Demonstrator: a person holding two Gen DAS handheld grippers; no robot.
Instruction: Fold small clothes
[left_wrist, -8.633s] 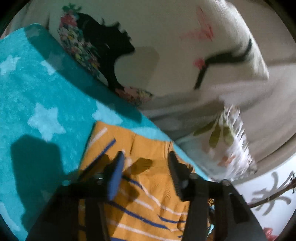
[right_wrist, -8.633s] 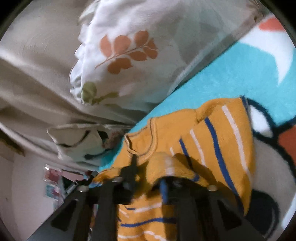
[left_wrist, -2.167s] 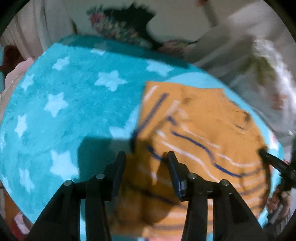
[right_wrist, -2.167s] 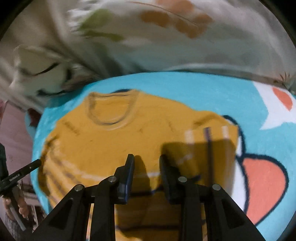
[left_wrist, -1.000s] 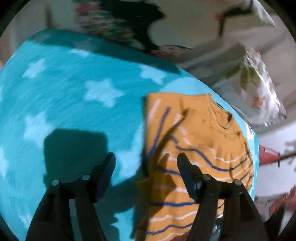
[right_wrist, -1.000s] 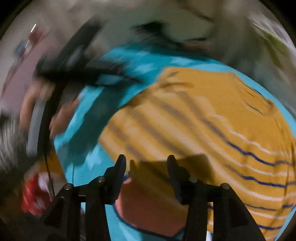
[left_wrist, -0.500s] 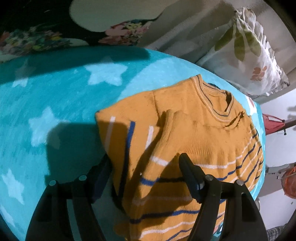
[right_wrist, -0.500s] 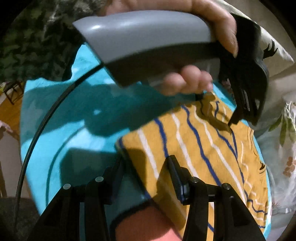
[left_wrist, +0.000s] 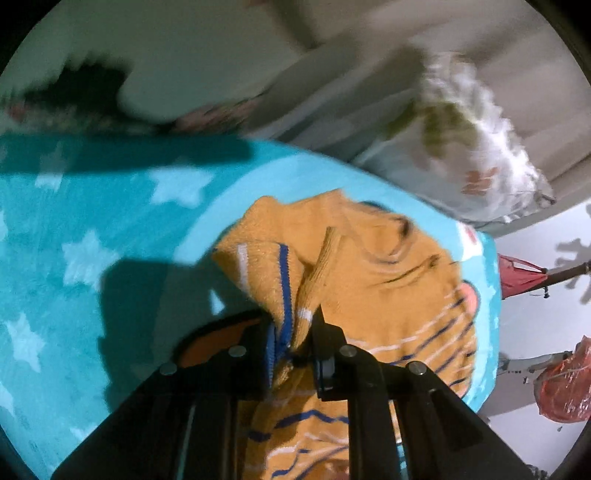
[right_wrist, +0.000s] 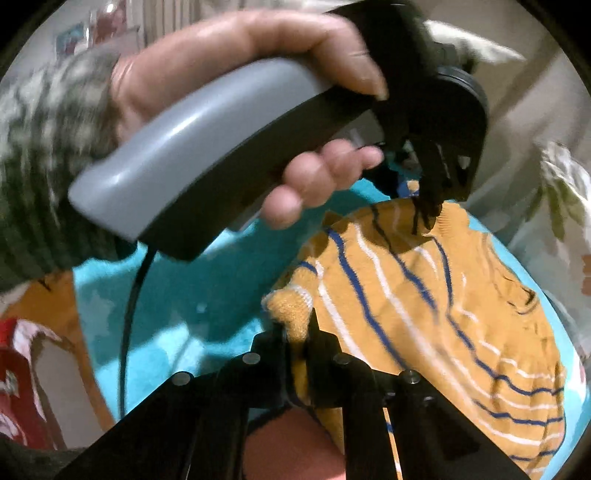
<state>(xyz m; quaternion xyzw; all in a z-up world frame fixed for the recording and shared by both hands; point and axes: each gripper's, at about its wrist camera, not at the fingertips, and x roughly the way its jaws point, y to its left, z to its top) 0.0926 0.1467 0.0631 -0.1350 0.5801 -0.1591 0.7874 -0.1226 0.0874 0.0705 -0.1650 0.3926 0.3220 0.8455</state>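
Observation:
A small orange sweater (left_wrist: 384, 273) with blue and white stripes lies on a turquoise star blanket (left_wrist: 85, 236). My left gripper (left_wrist: 291, 332) is shut on a bunched fold at the sweater's edge and lifts it off the blanket. My right gripper (right_wrist: 297, 328) is shut on a corner of the same sweater (right_wrist: 424, 295). The left gripper, held in a hand (right_wrist: 295, 122), fills the upper part of the right wrist view; its tips (right_wrist: 424, 210) pinch the sweater's far edge.
A white pillow with a leaf print (left_wrist: 465, 147) and beige bedding (left_wrist: 332, 74) lie beyond the blanket. A red plastic bag (left_wrist: 565, 384) and a red item (left_wrist: 517, 277) sit past the blanket's right edge. A black cable (right_wrist: 129, 325) hangs from the left gripper's handle.
Both grippers have closed on the sweater: the left on a fold at one edge, the right on a corner. The gripped parts have risen off the blanket.

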